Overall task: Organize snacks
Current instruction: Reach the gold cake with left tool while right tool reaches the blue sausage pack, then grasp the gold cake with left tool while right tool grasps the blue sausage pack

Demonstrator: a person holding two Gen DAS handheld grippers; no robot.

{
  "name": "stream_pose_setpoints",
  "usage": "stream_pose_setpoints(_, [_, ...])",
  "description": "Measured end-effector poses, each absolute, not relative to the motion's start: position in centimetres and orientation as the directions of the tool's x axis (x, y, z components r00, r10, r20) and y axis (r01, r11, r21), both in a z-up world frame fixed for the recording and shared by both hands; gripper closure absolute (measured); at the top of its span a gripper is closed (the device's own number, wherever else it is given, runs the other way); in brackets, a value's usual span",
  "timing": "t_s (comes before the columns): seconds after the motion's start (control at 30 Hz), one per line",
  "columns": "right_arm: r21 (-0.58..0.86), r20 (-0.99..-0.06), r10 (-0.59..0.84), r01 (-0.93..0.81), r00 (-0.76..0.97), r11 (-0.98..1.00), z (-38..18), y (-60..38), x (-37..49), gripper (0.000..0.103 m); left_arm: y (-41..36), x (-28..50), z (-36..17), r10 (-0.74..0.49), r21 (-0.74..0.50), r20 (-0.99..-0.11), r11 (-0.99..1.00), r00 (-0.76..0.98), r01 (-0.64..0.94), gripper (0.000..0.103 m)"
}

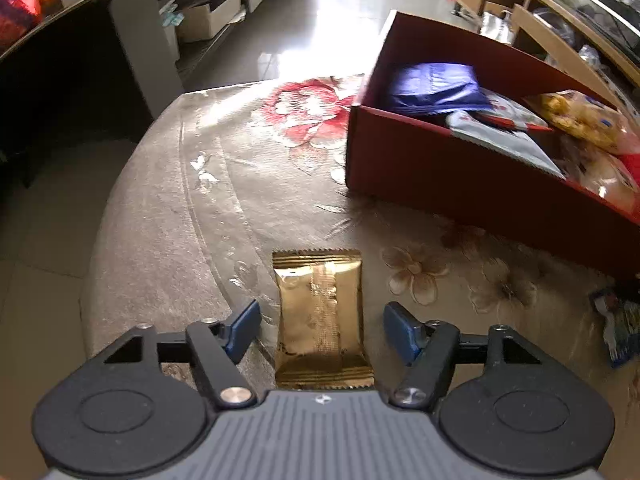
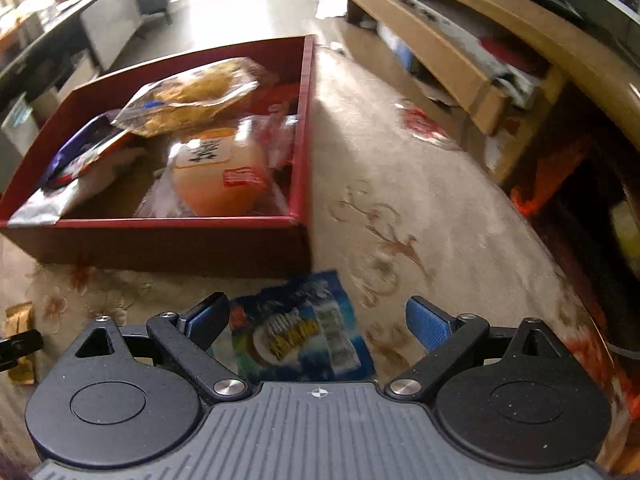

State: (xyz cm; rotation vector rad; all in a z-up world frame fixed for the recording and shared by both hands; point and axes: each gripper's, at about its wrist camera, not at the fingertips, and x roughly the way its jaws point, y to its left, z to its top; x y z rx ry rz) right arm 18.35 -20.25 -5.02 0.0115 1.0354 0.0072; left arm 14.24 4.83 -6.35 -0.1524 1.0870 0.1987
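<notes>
A gold foil snack packet [image 1: 322, 318] is lying flat on the flower-patterned tablecloth [image 1: 224, 184], its long axis running straight away from the left gripper [image 1: 322, 330] toward the far table edge, with crimped, saw-toothed seals at both short ends and a seam running down its middle. The left gripper is pointing steeply down over it, jaws standing apart with a blue pad on either side of the packet and a gap showing on each side, so nothing is being pinched. In the right wrist view, a blue glossy snack pouch [image 2: 300, 332] with a printed picture and a white label strip is lying wrinkled on the cloth, its long axis tilting slightly left as it runs away from the right gripper [image 2: 316, 326]; that gripper's jaws are standing wide, the left pad just beside the pouch's edge, the right pad well clear. The red cardboard box [image 2: 168, 240] is sitting beyond both packets, holding a clear bag of yellow crisps [image 2: 192, 96], a round pale bun in clear wrap [image 2: 220, 172] and a silver-edged packet. Only the left view is showing the purple-blue packet [image 1: 434, 86] at the box's far corner; only the right view is showing the wooden shelving [image 2: 440, 52] beside the table.
</notes>
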Motion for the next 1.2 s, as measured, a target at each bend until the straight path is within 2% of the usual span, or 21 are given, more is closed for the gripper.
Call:
stream_pose_setpoints(0.27, [-0.029, -0.879, 0.046, -0.148, 0.475, 0.988, -6.8, -18.0, 18.8, 0.010, 4.7, 14.4, -6.4, 0.063, -0.037, -0.889, 0.977, 0.453, -0.210, 0.041])
stream_pose_setpoints(0.5, [-0.042, -0.912, 0.082, -0.292, 0.401, 0.955, -6.8, -15.4, 14.1, 0.012, 4.0, 12.7, -6.2, 0.027, -0.042, -0.894, 0.989, 0.447, -0.144, 0.046])
stream_pose_setpoints(0.53, [-0.037, -0.915, 0.086, -0.296, 0.394, 0.954, -6.7, -15.3, 13.3, 0.018, 3.9, 12.4, -6.2, 0.020, -0.045, -0.895, 0.990, 0.445, -0.134, 0.046])
stream_pose_setpoints(0.6, [-0.019, -0.915, 0.106, -0.304, 0.390, 0.953, -6.4, -15.3, 11.7, 0.023, 3.8, 11.8, -6.1, 0.007, -0.048, -0.898, 0.992, 0.439, -0.115, 0.046])
stream_pose_setpoints(0.63, [-0.002, -0.916, 0.119, -0.300, 0.383, 0.954, -6.2, -15.5, 11.0, 0.027, 3.8, 11.5, -6.0, -0.003, -0.057, -0.900, 0.992, 0.436, -0.110, 0.046])
stream_pose_setpoints(0.77, [0.037, -0.923, 0.138, -0.274, 0.360, 0.961, -5.9, -16.6, 9.1, 0.026, 5.1, 11.1, -5.5, -0.090, -0.166, -0.904, 0.975, 0.418, -0.149, 0.045])
stream_pose_setpoints(0.8, [0.046, -0.922, 0.144, -0.270, 0.359, 0.962, -5.7, -16.8, 8.7, 0.025, 5.5, 11.1, -5.3, -0.083, -0.168, -0.901, 0.972, 0.425, -0.166, 0.044])
stream_pose_setpoints(0.9, [0.081, -0.921, 0.171, -0.257, 0.351, 0.963, -4.9, -17.1, 8.0, 0.018, 6.5, 11.4, -4.9, -0.061, -0.170, -0.896, 0.962, 0.439, -0.213, 0.030])
stream_pose_setpoints(1.07, [0.064, -0.912, 0.157, -0.247, 0.380, 0.967, -4.2, -17.2, 6.7, 0.016, 8.0, 12.8, -6.1, -0.049, -0.192, -0.906, 0.932, 0.420, -0.306, 0.027])
stream_pose_setpoints(1.1, [0.064, -0.911, 0.157, -0.244, 0.381, 0.968, -4.2, -17.2, 6.6, 0.016, 8.1, 13.1, -6.2, -0.049, -0.199, -0.905, 0.927, 0.422, -0.319, 0.020])
stream_pose_setpoints(1.2, [0.069, -0.910, 0.161, -0.243, 0.381, 0.967, -4.3, -17.1, 7.0, 0.016, 7.4, 14.1, -6.2, -0.018, -0.184, -0.901, 0.920, 0.433, -0.347, 0.019])
